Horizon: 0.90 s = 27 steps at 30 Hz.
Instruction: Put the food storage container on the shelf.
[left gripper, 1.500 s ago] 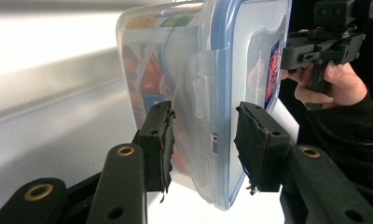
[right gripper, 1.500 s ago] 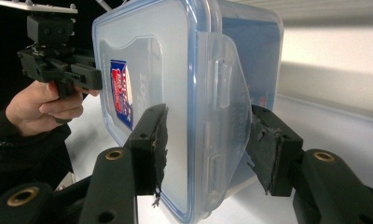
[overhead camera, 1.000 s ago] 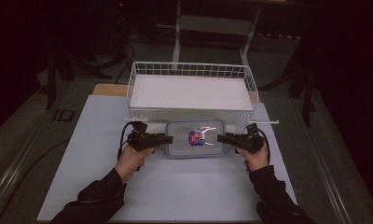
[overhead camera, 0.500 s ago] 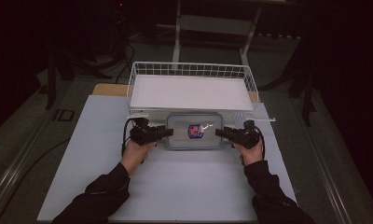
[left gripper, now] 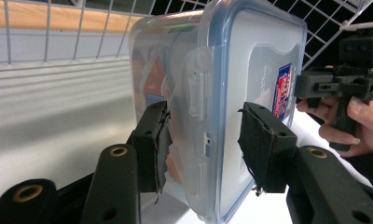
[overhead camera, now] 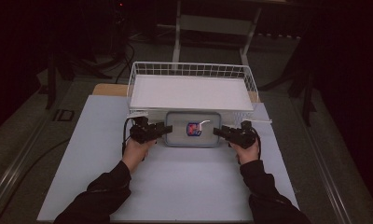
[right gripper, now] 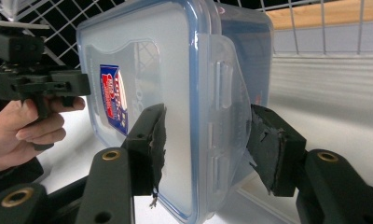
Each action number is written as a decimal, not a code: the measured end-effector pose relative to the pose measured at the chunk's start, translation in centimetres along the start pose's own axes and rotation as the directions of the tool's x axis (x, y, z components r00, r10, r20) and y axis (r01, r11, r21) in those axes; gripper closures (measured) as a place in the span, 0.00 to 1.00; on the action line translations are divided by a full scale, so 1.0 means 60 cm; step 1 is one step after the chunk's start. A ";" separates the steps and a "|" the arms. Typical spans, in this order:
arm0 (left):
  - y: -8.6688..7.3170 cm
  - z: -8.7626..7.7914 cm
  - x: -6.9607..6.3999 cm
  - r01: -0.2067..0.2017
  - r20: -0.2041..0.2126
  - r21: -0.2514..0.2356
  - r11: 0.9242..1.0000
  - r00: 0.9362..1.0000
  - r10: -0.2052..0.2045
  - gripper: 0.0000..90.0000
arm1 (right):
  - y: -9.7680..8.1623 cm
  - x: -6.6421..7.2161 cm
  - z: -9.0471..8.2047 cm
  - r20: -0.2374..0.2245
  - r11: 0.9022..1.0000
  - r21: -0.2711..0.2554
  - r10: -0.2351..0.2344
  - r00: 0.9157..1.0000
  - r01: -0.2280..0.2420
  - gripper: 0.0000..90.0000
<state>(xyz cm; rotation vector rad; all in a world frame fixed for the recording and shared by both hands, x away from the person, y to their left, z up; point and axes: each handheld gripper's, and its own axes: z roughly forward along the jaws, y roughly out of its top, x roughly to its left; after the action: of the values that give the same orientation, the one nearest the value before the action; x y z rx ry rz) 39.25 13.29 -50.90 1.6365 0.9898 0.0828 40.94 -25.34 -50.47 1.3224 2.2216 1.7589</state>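
Since a second ago the clear plastic food box with a blue-rimmed snap lid (overhead camera: 192,129) has gone from hanging between the two hands in front of the basket to lying flat on the white table top (overhead camera: 175,186), hard against the front wall of the white wire basket (overhead camera: 189,70). Left gripper (left gripper: 201,140) straddles the box's left end, its jaws having just been opening: one pad touches the box's side wall while the other stands off the lid with a gap, though the high view is too small to confirm contact. Right gripper (right gripper: 203,140) brackets the opposite end over the lid's side latch, jaws spread, one pad free of the lid face and the other seemingly at the latch flap. A red-and-blue label (overhead camera: 194,129) sits on the lid.
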 end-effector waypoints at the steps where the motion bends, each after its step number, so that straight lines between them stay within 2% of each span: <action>1: -0.001 0.000 -0.001 -0.005 -0.004 -0.002 1.000 1.000 0.005 0.58 | 0.001 0.001 0.000 0.008 1.000 0.002 0.002 1.000 -0.002 0.53; 6: -0.001 0.004 -0.002 -0.004 -0.030 -0.015 1.000 1.000 0.004 0.56 | 0.005 0.006 0.003 0.042 1.000 0.004 0.012 0.999 -0.012 0.52; 8: -0.001 0.006 -0.002 -0.001 -0.029 -0.013 1.000 1.000 0.001 0.56 | 0.004 0.006 0.006 0.056 1.000 -0.004 0.017 0.998 -0.017 0.49; 12: 0.000 0.009 -0.001 0.023 -0.034 -0.018 1.000 0.999 -0.024 0.55 | 0.000 0.013 0.023 0.083 1.000 0.017 0.009 0.996 -0.010 0.40; 15: -0.002 0.009 -0.004 0.034 -0.043 -0.026 0.999 0.998 -0.035 0.55 | 0.002 0.015 0.025 0.092 0.999 0.009 0.048 0.995 -0.049 0.40; 17: -0.004 0.009 -0.004 0.037 -0.043 -0.029 0.999 0.998 -0.038 0.54 | 0.002 0.018 0.026 0.103 0.999 0.010 0.049 0.993 -0.050 0.39; 20: -0.008 0.014 -0.010 0.030 -0.058 -0.026 0.999 0.998 -0.031 0.48 | 0.001 0.021 0.025 0.110 0.998 0.011 0.055 0.992 -0.057 0.40; 22: -0.010 0.017 -0.011 0.035 -0.064 -0.034 0.999 0.997 -0.037 0.47 | -0.001 0.025 0.025 0.119 0.997 0.009 0.077 0.990 -0.079 0.39; 27: -0.009 0.021 -0.012 0.063 -0.085 -0.044 0.997 0.994 -0.067 0.46 | 0.001 0.028 0.029 0.142 0.997 0.016 0.072 0.987 -0.075 0.38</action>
<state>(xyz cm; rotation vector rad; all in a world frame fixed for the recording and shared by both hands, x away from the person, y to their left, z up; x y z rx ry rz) 39.13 11.85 -51.45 1.5726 1.0996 0.1298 40.76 -22.95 -50.26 1.5018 2.1490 1.6110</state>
